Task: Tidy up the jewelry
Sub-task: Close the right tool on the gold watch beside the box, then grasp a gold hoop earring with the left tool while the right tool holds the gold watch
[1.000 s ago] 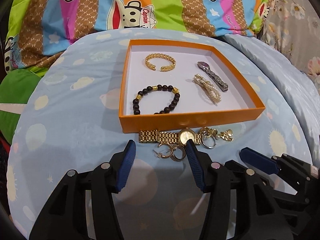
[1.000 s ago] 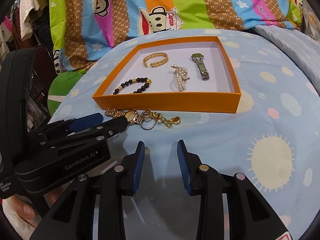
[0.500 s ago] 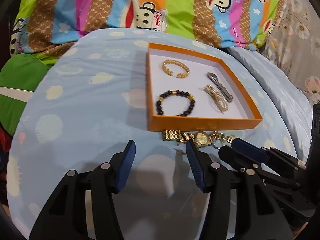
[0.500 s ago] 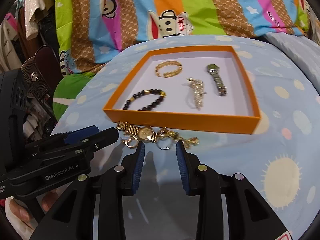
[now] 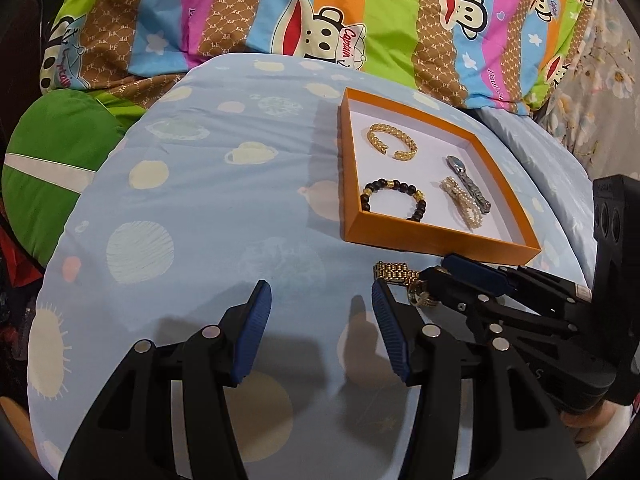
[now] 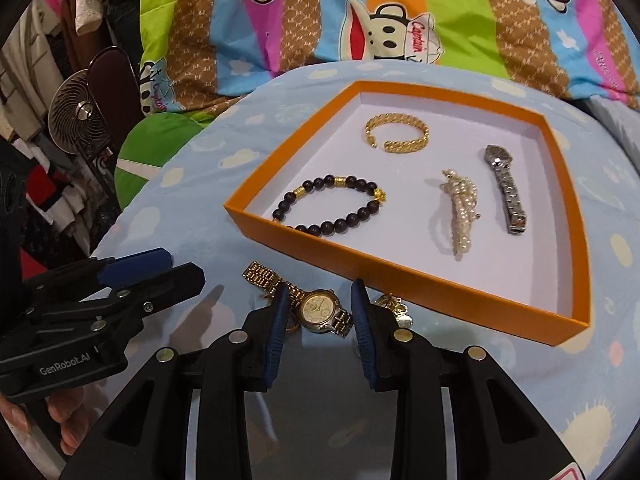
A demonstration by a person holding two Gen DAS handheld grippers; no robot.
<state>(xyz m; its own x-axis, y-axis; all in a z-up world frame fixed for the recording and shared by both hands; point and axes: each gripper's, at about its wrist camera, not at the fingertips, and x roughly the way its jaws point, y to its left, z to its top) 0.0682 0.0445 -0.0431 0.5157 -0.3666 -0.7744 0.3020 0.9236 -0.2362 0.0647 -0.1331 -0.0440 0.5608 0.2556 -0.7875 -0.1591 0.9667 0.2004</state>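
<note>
right tongs (image 6: 318, 312) apart, straddling gold watch (image 6: 320, 307) on bed, just outside orange tray (image 6: 400, 276) | left tongs (image 5: 320, 336) apart, over bare bedsheet | tray holds bangle (image 6: 396, 132), bead bracelet (image 6: 328, 204), pearl clip (image 6: 460, 208), silver watch (image 6: 505, 188)

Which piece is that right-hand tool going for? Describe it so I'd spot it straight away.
Find the orange tray on the blue bedspread. Just outside its near wall, between the open fingers of the right gripper, lies a gold wristwatch. Unlike the small gold pieces beside it, it has a round pale dial and a link band.
</note>
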